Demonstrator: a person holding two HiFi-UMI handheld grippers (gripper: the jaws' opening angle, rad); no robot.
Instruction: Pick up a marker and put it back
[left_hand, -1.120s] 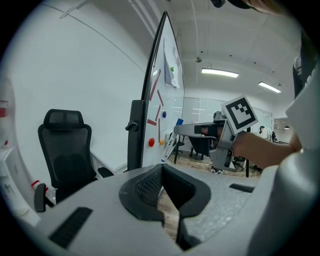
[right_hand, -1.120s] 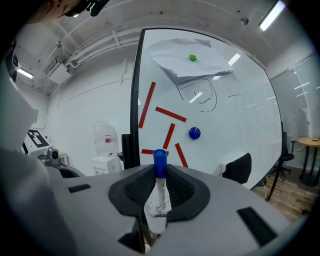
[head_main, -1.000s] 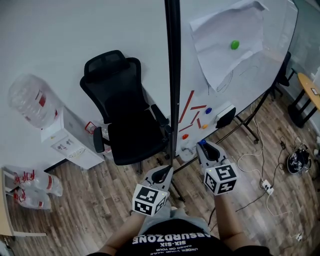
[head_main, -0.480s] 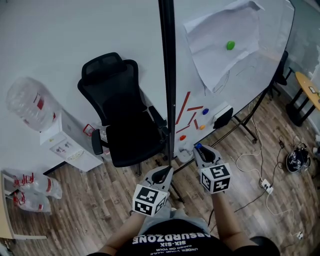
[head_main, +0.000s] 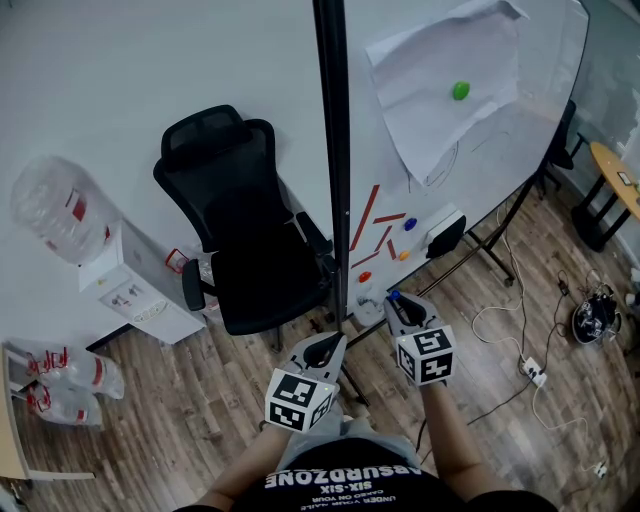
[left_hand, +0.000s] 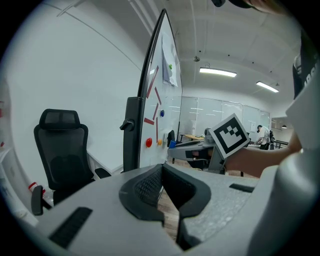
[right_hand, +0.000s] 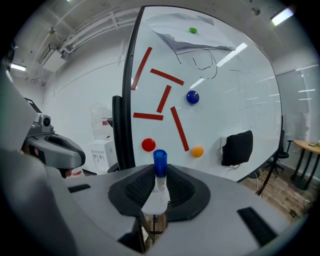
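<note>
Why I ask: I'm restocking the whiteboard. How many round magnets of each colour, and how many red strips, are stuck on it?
Red round magnet: 1
Orange round magnet: 1
Blue round magnet: 1
Green round magnet: 1
Flat red strips: 5
Total: 9

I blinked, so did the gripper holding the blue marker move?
Yes. The right gripper, gripping the marker, sank and drifted left in the head view, closer to the whiteboard's black post.
</note>
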